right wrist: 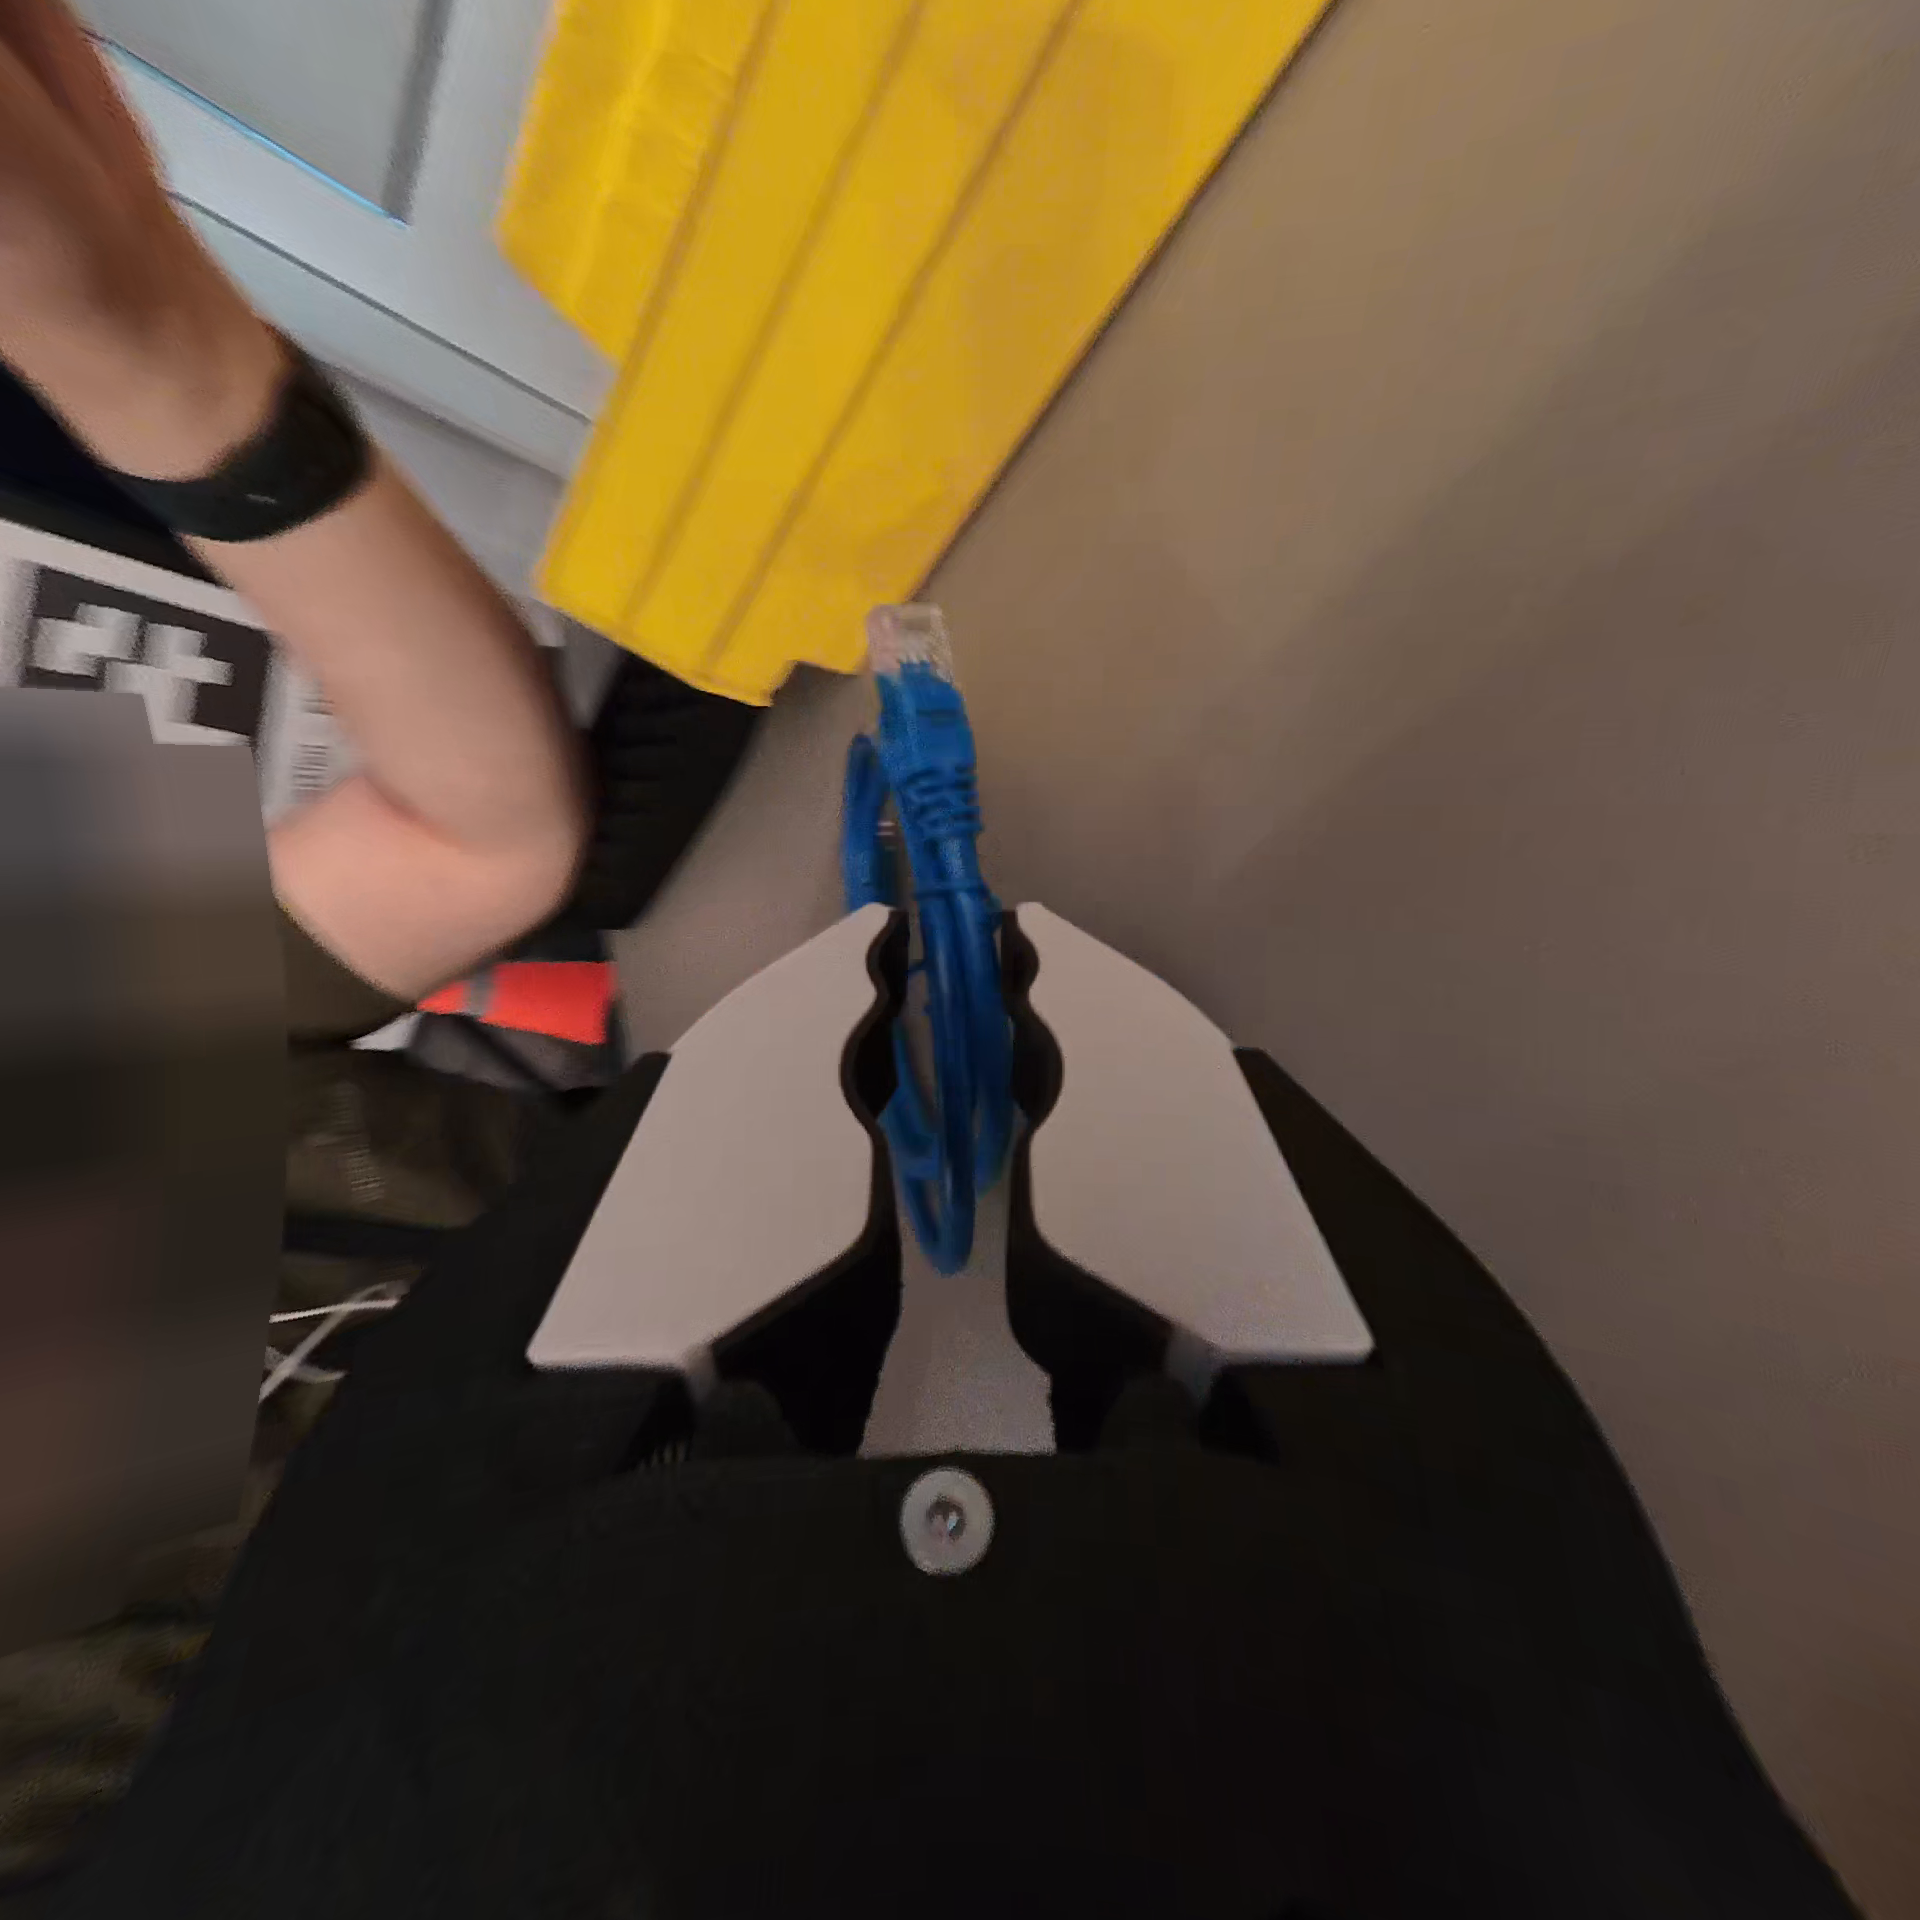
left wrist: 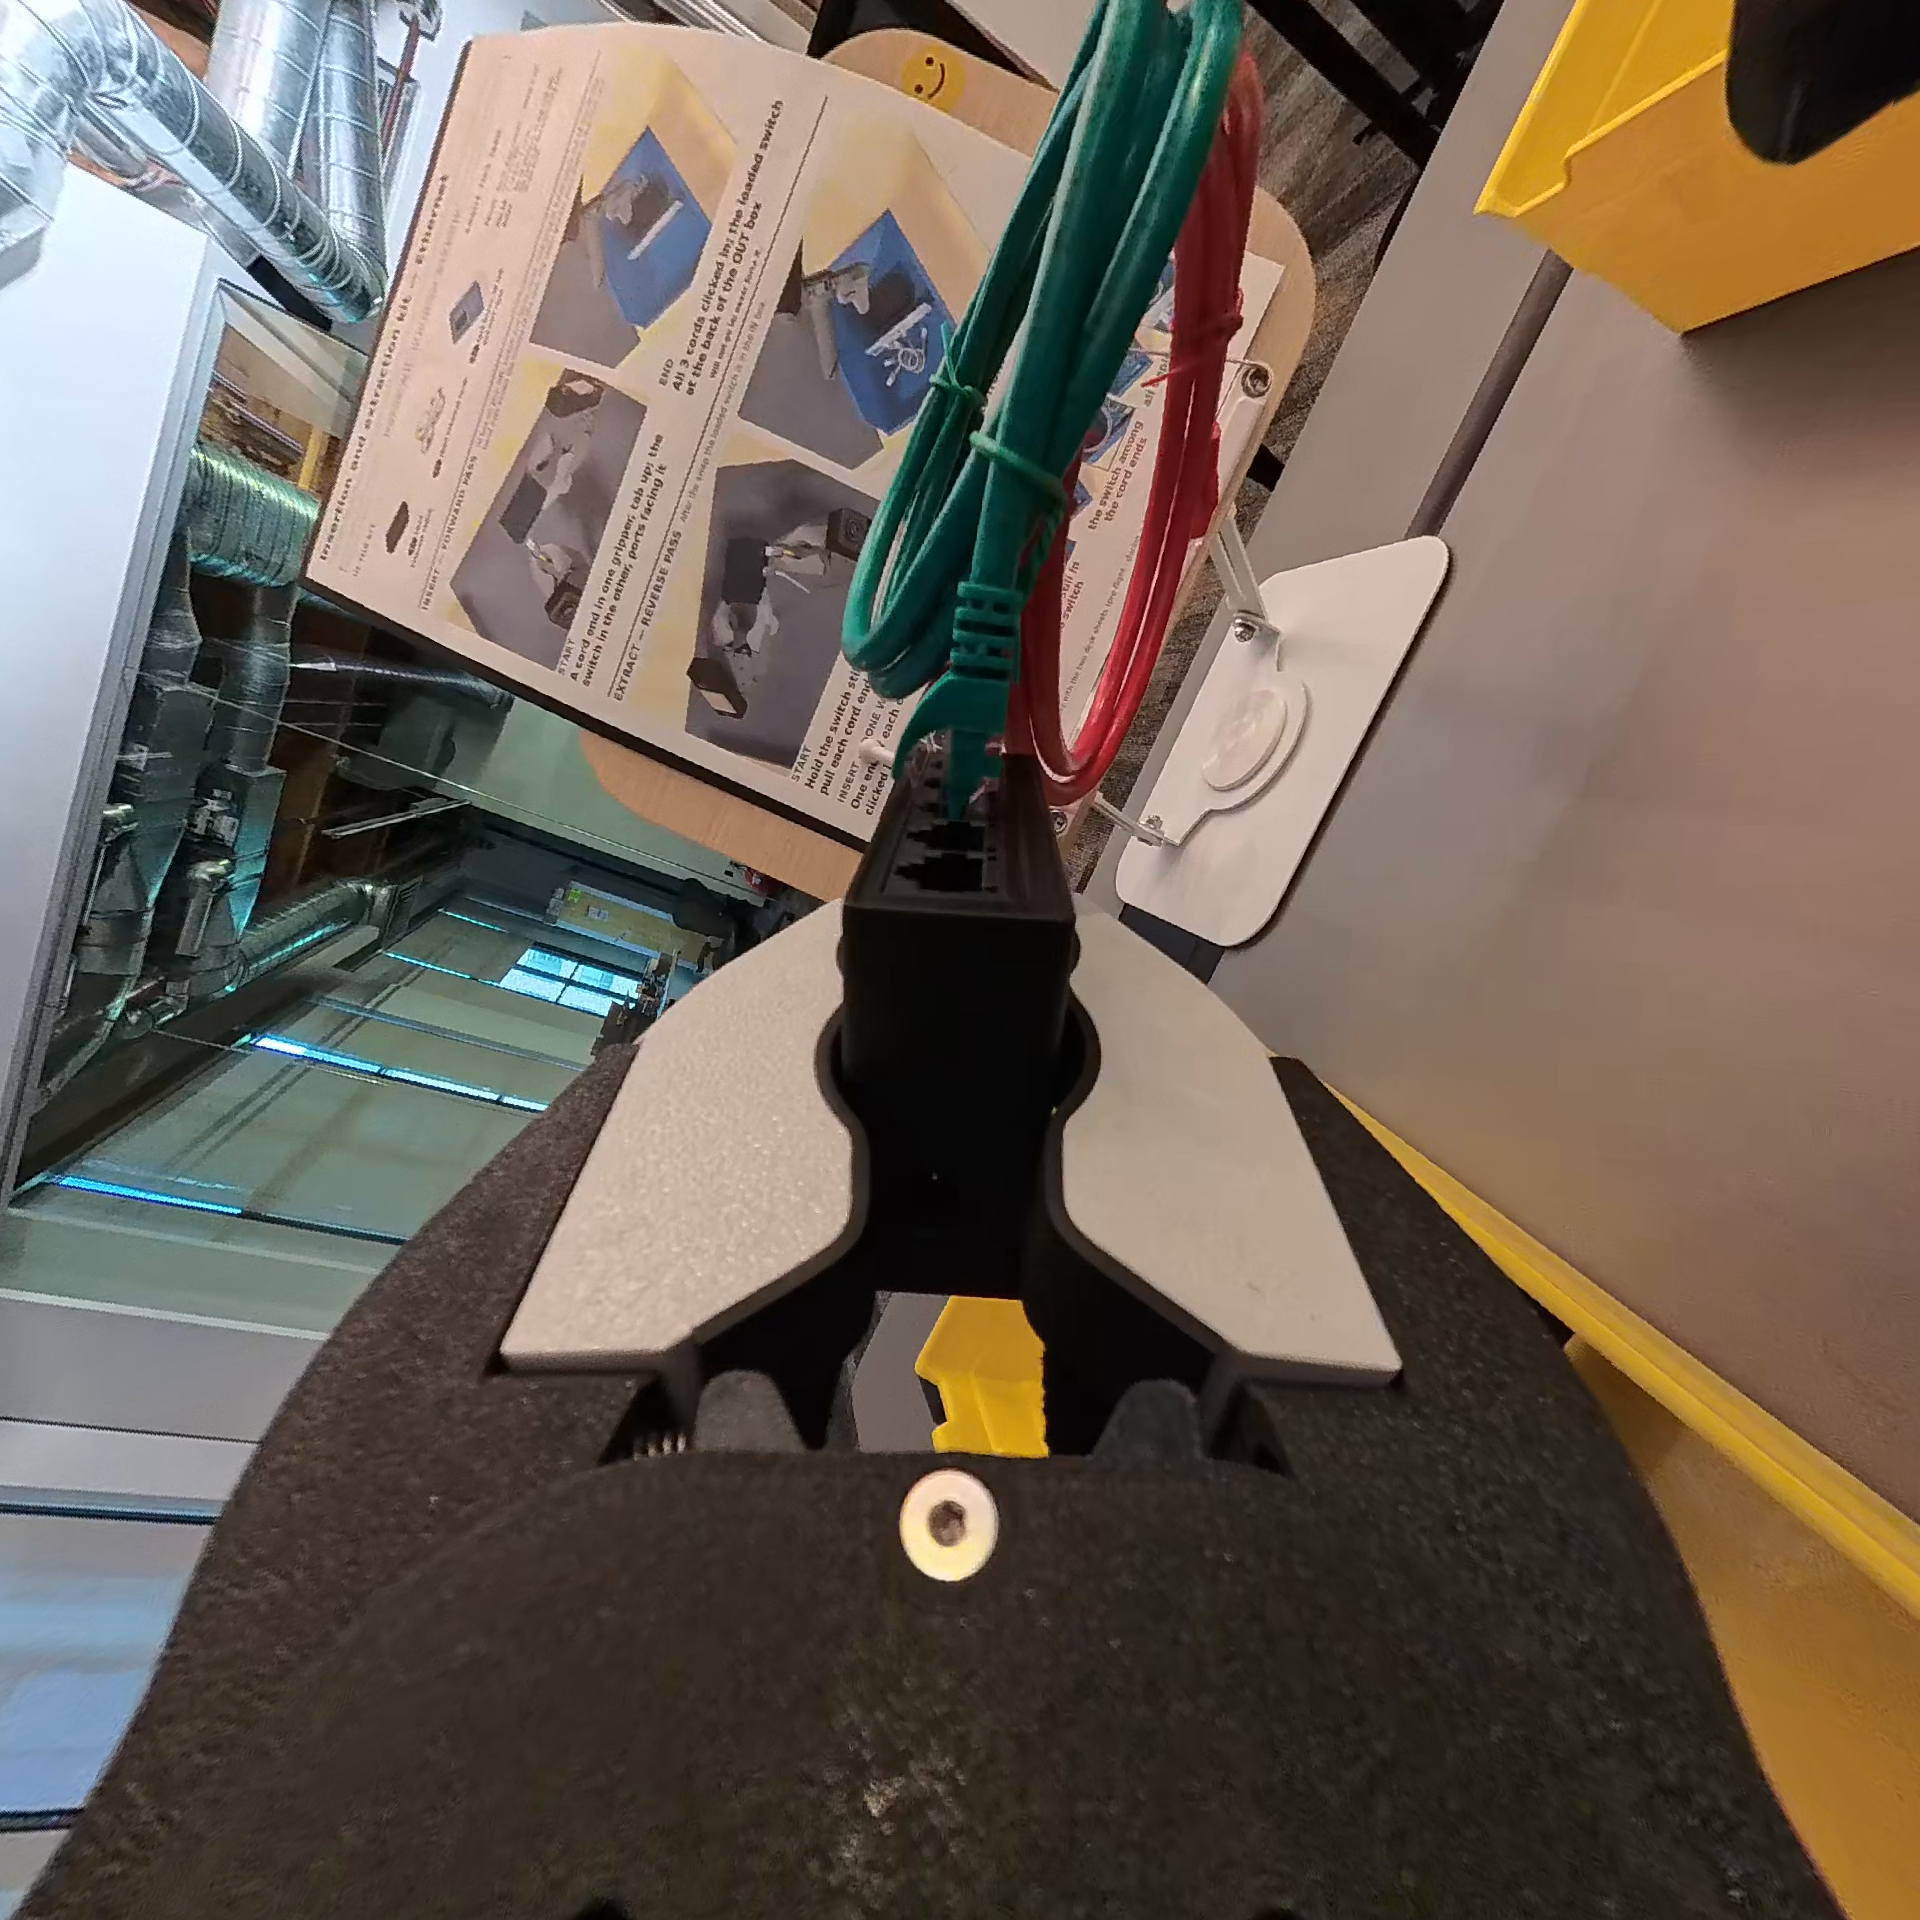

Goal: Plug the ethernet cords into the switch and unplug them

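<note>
In the left wrist view my left gripper [left wrist: 958, 925] is shut on a black switch [left wrist: 956, 997] and holds it up off the grey table [left wrist: 1662, 831]. A green cord [left wrist: 997, 436] is plugged into a port on the switch face, and a red cord [left wrist: 1174, 520] is plugged in beside it; both coiled bundles hang from it. The nearer ports [left wrist: 940, 873] are empty. In the right wrist view my right gripper [right wrist: 948, 914] is shut on a coiled blue cord [right wrist: 940, 935], whose clear plug [right wrist: 907, 636] points forward past the fingertips.
An instruction poster [left wrist: 665, 416] on a white stand [left wrist: 1278, 727] stands behind the switch. Yellow bins show at the upper right [left wrist: 1704, 187] and lower right [left wrist: 1662, 1455]. In the blurred right wrist view a yellow bin [right wrist: 852, 312] and a person's forearm [right wrist: 395, 707] are near. The tips of one gripper are about 25 centimeters away from the tips of the other.
</note>
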{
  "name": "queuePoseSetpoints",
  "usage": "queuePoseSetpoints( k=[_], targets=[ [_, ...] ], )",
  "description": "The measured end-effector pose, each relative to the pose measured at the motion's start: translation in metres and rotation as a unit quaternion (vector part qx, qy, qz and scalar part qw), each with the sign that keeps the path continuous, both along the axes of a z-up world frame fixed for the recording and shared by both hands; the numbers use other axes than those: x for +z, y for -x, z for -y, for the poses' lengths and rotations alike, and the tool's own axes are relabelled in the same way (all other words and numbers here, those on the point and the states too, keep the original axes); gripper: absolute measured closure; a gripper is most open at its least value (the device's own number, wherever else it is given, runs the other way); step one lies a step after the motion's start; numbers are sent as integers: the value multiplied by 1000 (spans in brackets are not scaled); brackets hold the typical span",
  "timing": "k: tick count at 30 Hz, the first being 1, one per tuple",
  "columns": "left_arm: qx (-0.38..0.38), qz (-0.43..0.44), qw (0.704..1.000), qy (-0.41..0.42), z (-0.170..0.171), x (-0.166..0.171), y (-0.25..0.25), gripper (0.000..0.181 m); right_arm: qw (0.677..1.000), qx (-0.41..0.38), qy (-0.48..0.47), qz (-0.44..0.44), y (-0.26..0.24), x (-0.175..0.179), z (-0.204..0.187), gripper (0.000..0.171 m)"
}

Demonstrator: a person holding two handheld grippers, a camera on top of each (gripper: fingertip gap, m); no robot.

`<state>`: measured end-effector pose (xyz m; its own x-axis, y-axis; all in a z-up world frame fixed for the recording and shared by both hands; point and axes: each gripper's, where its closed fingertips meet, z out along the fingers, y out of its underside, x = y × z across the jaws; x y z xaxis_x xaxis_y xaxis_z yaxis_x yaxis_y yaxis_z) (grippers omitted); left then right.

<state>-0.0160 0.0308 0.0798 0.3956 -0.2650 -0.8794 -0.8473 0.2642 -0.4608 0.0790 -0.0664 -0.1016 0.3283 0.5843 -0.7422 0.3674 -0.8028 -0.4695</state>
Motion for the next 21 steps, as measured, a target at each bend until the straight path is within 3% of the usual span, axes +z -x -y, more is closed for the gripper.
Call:
queuePoseSetpoints(
  k=[4,7,9,11,15,21],
  targets=[
    [-1,-1,1000,-1,1,0,-1,151,993,-25,-103,60,-9,-10,-18,142],
    [1,0,1000,-1,0,0,0,151,971,-62,-216,86,-15,3,-27,141],
    [2,1,1000,-1,0,1,2,151,946,-72,-307,72,-8,25,-15,142],
    [4,2,1000,-2,-1,2,3,151,931,-29,-358,64,10,24,14,143],
    [3,1,1000,-3,0,2,2,151,942,65,-288,160,36,-41,52,126],
    [3,-5,1000,-4,1,1,0,151,950,39,-272,148,57,-35,47,134]
  ],
)
